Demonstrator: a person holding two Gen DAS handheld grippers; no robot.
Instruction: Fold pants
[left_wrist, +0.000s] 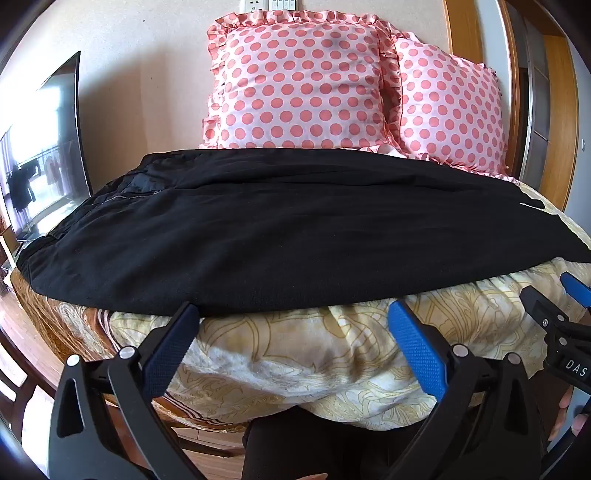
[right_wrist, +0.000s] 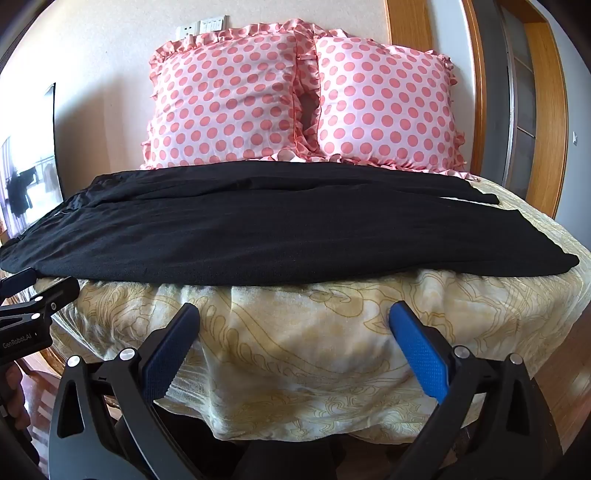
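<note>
Your black pants (left_wrist: 280, 229) lie flat across the bed (left_wrist: 332, 354), waistband toward your left and leg ends toward your right, in front of two polka-dot pillows (right_wrist: 295, 99), and both your left tongs (left_wrist: 295, 332) and right tongs (right_wrist: 295, 332) hang wide apart and empty just short of the near edge. The fabric looks soft, limp and light, so it will likely sag and drag on the fuzzy blanket rather than keep its shape. Pinch both layers at the waistband corner and the hem corner, and lift evenly.
</note>
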